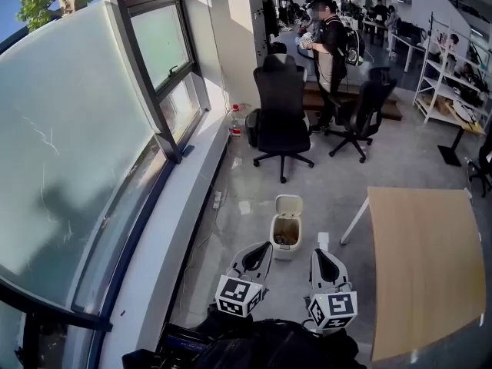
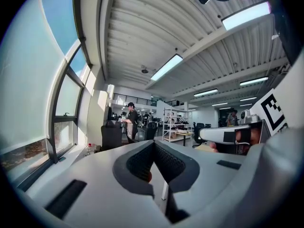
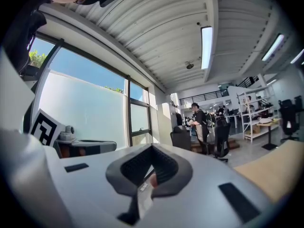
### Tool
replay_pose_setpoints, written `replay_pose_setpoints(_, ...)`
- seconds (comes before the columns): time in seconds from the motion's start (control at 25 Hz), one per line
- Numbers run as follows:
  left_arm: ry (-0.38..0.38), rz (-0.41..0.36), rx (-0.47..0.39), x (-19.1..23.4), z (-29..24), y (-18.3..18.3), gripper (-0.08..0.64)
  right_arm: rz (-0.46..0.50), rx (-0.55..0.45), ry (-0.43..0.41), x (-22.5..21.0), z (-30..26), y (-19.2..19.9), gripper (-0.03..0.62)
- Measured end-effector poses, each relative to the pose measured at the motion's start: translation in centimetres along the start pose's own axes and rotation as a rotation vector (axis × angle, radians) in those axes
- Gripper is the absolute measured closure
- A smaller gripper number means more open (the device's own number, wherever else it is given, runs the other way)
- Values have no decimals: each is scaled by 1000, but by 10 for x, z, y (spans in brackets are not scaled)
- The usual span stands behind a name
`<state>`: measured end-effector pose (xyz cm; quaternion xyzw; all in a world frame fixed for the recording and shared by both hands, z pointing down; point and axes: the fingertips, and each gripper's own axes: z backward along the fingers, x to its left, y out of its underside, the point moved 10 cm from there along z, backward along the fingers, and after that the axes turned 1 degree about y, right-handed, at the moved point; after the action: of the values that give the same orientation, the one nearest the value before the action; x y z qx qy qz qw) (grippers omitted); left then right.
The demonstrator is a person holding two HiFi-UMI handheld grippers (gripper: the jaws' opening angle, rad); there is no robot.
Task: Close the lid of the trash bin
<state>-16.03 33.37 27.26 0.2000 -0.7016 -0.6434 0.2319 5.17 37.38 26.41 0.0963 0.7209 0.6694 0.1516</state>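
**Bin lid up, both claws shut and empty**

Trash bin (image 1: 286, 237) sits on the floor (image 1: 246, 194) beside the desk (image 1: 427, 267), with its lid (image 1: 289, 204) standing open. Left gripper (image 1: 261, 247) and right gripper (image 1: 320, 253) are level near it, jaws closed on nothing.

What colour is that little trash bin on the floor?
Off-white: the trash bin shows best in the head view.
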Motion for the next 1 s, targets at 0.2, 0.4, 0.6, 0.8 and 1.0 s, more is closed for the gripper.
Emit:
replay_pose_setpoints(0.2,9,-1,10,-7,-5,2,560,-8,13,0,-6,3,4,589)
replay_pose_setpoints(0.4,12,-2,26,-14,-10,7,560,-22,27,8,-15,6,10,588)
replay_pose_setpoints(0.6,-6,5,34,-16,-15,8,560,-40,38,-1,-22,4,13,588)
replay_pose_setpoints(0.8,-14,17,44,-28,-18,16,560,-32,64,-15,-28,11,21,588)
replay_pose_setpoints(1.0,-34,17,61,-43,-24,24,560,-40,101,-22,-42,24,31,588)
